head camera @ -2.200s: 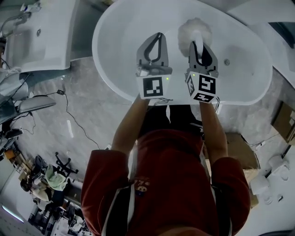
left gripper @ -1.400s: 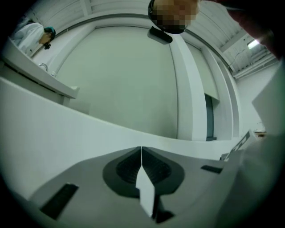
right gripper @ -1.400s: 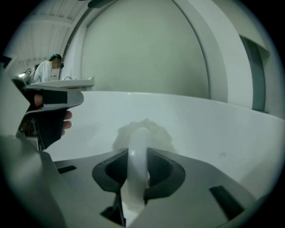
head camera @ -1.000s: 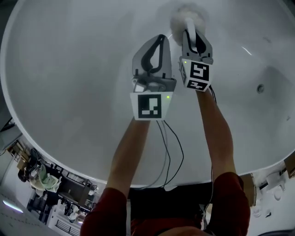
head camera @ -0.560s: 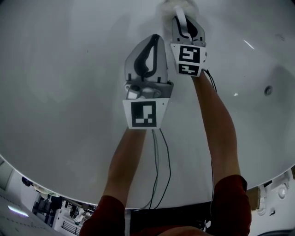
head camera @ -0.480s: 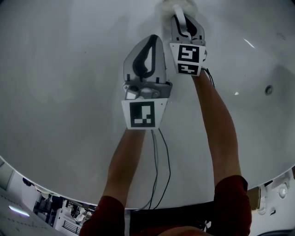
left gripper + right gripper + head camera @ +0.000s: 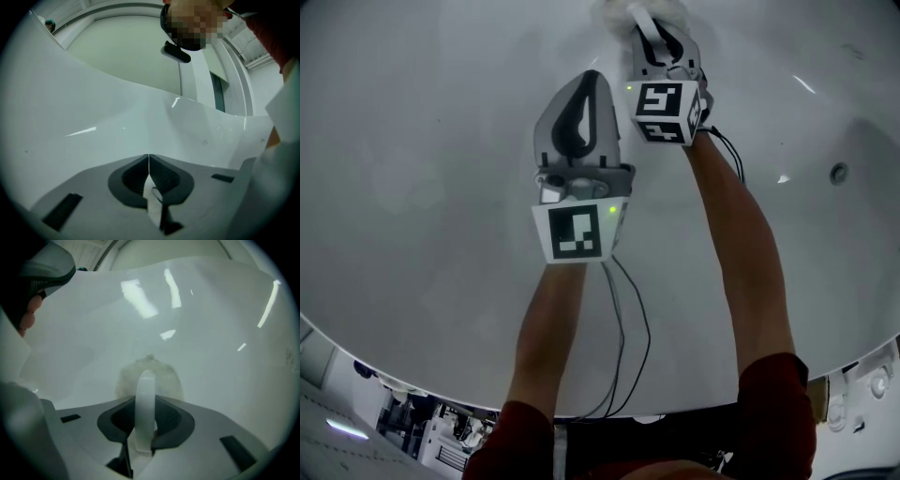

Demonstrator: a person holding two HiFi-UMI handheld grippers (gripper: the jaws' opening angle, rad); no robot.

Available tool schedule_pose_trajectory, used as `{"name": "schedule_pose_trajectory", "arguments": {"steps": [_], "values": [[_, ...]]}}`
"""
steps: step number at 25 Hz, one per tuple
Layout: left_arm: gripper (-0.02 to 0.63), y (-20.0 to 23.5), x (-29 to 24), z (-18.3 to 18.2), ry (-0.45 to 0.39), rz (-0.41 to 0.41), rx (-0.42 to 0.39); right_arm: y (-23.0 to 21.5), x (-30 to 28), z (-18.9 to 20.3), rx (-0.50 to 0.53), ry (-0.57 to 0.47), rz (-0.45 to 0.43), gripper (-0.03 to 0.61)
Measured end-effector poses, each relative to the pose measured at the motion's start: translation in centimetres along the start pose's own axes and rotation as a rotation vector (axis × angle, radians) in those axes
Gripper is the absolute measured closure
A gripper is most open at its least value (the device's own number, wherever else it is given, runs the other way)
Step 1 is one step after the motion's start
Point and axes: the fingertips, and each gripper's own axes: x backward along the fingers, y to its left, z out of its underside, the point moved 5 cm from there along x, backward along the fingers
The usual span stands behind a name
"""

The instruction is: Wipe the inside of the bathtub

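While the right gripper is held far across the white bathtub, its fingers are clenched on the white handle of a fluffy white pad. The pad lies against the tub's inner wall, at the top edge of the head view. The left gripper hovers just beside the right one, nearer the person, over the bare inner surface. Its fingers are clenched together with nothing between them. The person's bare forearms stretch out over the tub's near rim, and thin cables trail back from the grippers. A round drain fitting sits on the tub's wall, well to the right of the pad.
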Motion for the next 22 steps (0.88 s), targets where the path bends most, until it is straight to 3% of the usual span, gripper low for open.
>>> {"name": "schedule_pose_trajectory", "arguments": {"steps": [4, 9, 15, 22], "values": [[0.597, -1.6, -0.7, 0.1, 0.014, 0.014, -0.001, -2.4, 0.5, 0.7, 0.038, 0.016, 0.009, 0.486], [0.597, -2.2, -1.0, -1.2, 0.024, 0.047, -0.006, -1.9, 1.7, -0.2, 0.103, 0.014, -0.001, 0.486], [0.597, -16.4, -3.8, 1.5, 0.051, 0.122, -0.002, -13.3, 8.0, 7.9, 0.117, 0.035, 0.042, 0.486], [0.597, -25.6, -6.2, 1.2, 0.041, 0.202, -0.026, -22.8, 13.7, 12.4, 0.126, 0.037, 0.156, 0.486]]}}
